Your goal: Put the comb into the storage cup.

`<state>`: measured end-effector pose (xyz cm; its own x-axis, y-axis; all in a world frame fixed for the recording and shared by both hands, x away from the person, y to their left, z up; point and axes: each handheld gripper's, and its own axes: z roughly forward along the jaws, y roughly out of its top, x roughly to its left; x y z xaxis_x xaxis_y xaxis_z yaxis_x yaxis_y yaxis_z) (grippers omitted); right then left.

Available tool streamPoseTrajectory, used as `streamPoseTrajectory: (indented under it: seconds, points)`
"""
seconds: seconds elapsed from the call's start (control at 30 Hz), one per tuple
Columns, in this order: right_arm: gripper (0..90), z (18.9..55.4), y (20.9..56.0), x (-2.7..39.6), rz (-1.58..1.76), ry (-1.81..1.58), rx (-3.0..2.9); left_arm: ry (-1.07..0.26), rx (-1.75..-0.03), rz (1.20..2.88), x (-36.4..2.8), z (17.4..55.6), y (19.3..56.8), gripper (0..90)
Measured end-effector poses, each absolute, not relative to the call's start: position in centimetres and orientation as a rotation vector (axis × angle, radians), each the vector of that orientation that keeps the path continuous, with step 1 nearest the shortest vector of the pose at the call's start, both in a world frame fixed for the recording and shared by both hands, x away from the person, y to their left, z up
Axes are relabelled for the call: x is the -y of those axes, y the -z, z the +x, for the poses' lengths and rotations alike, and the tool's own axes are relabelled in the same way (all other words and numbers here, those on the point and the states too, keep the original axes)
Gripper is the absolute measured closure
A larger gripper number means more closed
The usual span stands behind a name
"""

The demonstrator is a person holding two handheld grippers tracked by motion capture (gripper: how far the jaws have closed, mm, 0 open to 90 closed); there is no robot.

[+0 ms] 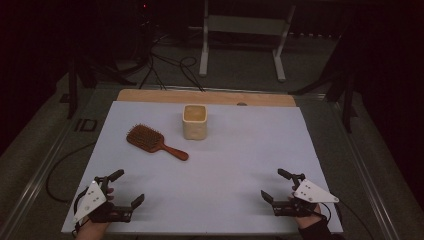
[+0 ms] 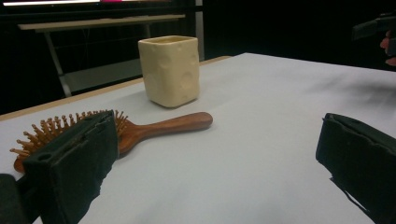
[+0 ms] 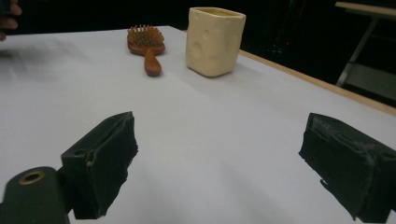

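A wooden paddle hairbrush (image 1: 152, 141) lies bristles up on the white table sheet (image 1: 225, 165), its handle pointing right and toward me. Just behind it to the right stands a cream square cup with cheese-like dimples (image 1: 194, 121). My left gripper (image 1: 127, 187) rests at the near left corner, jaws wide open and empty. In the left gripper view the hairbrush (image 2: 140, 130) and cup (image 2: 170, 70) lie ahead. My right gripper (image 1: 275, 185) sits at the near right, open, nothing between its jaws. The right gripper view has the cup (image 3: 214, 40) and hairbrush (image 3: 147, 46) farther off.
A wooden table edge (image 1: 205, 96) runs along the back of the sheet. Beyond it stand a metal frame's legs (image 1: 204, 45) and cables on the dark floor. Black stands flank the table on both sides.
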<state>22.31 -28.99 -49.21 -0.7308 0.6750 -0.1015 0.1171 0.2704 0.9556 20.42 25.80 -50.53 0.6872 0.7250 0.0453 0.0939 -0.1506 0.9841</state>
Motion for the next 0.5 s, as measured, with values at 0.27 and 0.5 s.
streamPoseTrajectory:
  seconds: [0.27, 0.5]
  points:
    - [10.0, 22.44, 49.22, 29.15, 0.730, -1.474, -2.034, -0.630, -0.670, 1.667, -25.73, 20.43, 50.51, 0.0]
    - [10.1, 22.27, 48.97, 29.18, 0.734, -1.490, -2.008, -0.622, -0.639, 1.691, -25.54, 20.41, 50.22, 0.0]
